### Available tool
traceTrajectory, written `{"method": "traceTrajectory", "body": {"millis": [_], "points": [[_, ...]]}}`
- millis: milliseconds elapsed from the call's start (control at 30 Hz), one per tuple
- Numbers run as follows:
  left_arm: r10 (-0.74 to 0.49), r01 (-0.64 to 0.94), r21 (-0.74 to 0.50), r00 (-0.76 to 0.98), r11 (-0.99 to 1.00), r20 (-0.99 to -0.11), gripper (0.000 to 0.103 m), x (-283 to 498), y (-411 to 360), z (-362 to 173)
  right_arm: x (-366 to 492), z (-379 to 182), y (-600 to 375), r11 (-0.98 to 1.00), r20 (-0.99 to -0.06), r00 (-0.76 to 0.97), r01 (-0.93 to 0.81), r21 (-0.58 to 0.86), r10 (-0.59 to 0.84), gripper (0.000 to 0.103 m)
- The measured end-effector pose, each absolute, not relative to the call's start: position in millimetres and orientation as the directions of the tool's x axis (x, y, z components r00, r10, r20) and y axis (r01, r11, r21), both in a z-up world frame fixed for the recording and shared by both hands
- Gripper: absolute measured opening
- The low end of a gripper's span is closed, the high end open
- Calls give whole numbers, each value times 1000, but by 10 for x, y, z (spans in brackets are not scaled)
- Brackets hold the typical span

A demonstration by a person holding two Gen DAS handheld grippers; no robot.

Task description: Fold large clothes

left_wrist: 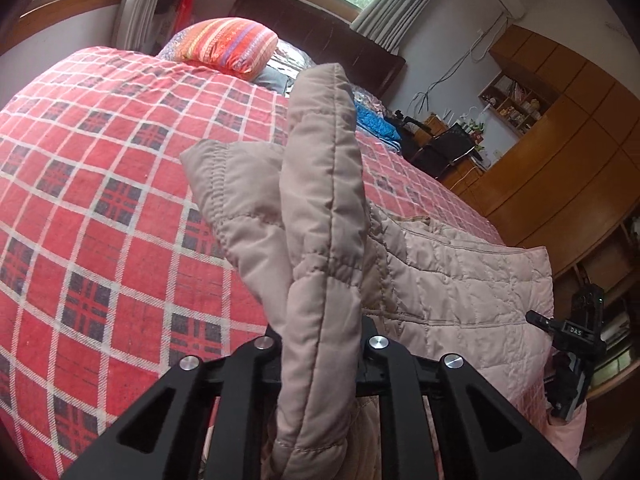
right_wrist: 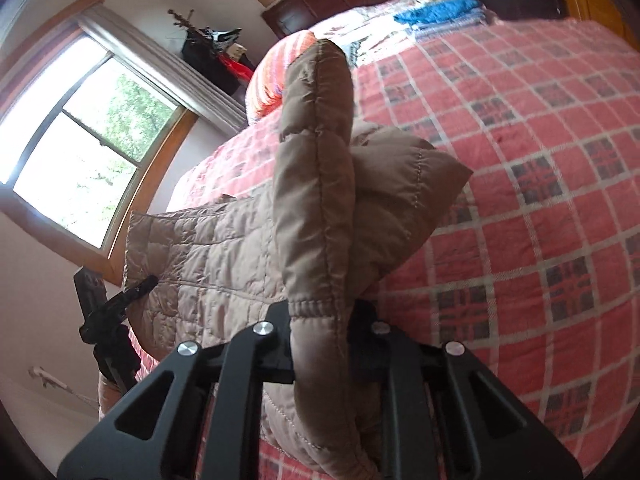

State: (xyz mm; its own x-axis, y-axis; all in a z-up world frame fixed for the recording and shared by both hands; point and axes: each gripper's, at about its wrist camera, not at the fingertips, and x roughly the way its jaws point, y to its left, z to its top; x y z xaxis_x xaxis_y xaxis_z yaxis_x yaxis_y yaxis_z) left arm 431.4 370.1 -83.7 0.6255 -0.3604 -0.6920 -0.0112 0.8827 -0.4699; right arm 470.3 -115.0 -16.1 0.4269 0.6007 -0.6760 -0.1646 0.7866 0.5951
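A beige quilted jacket lies spread on the red plaid bed cover. In the left wrist view my left gripper is shut on a thick padded edge of the jacket, which stands up between the jaws and hides the fingertips. A sleeve cuff pokes out to the left behind it. In the right wrist view my right gripper is shut on another padded edge of the jacket. Each gripper shows in the other's view at the jacket's far side: the right gripper and the left gripper.
A striped orange pillow and folded blue cloth lie at the head of the bed by a dark headboard. A wooden wardrobe stands beyond the bed's right side. Windows line the wall on the left.
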Motion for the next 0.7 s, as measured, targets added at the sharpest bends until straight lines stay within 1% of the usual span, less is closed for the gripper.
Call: {"method": "traceTrajectory", "body": {"millis": [167,333,500,700], "points": [[-376,50,-453,642,890,-668,14,3938,3580,-492,4261,258,-1113,799,-666,453,-225,558,593,13],[-394,108,-440,666,891,-634,14,3354,3508,-161,3745,557,-1174,801,-651,474,-261,539,593,12],[-423,136,-457,665,879,-616,14,2792,3537,-43,3101,609,-1229,798,-651,467,-280,533,598,12],[-430,121,-464,625,878,-651,15,2307,3562,-278,2624,369,-1175,796,-680,415,-270,542,604,12]]}}
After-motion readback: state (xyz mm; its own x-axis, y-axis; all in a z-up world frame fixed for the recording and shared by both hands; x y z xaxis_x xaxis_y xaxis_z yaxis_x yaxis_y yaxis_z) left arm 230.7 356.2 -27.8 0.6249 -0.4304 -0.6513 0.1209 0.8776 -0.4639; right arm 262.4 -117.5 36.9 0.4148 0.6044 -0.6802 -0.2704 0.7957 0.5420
